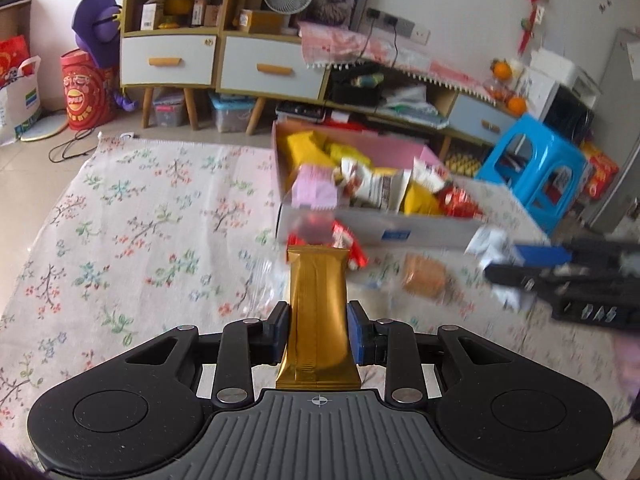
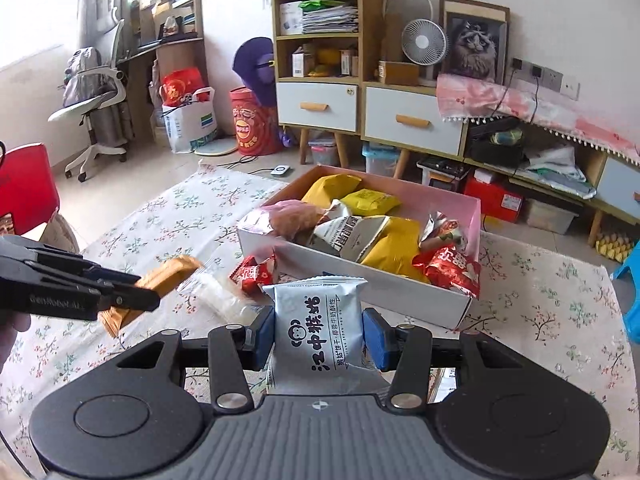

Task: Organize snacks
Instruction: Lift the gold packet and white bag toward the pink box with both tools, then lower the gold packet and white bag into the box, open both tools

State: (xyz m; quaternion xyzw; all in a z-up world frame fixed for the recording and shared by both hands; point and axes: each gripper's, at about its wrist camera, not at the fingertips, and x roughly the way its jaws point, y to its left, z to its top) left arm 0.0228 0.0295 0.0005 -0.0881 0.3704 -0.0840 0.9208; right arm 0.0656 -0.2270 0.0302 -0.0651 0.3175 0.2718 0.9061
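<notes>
left tool (image 1: 318,332) clamps a gold foil snack bar (image 1: 318,300), right tool (image 2: 319,336) a white biscuit packet (image 2: 318,328), open cardboard snack box (image 2: 460,304) at twelve o'clock.

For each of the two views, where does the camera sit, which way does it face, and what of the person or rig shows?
Left wrist view: sits on the left gripper, looking forward and down over the gold bar it clamps toward the snack box; the right gripper enters from the right.
Right wrist view: sits on the right gripper, looking over its clamped white packet toward the box; the left gripper enters from the left, with a bit of a hand.
Shared: the box, floral cloth, cabinets, each other's gripper.
</notes>
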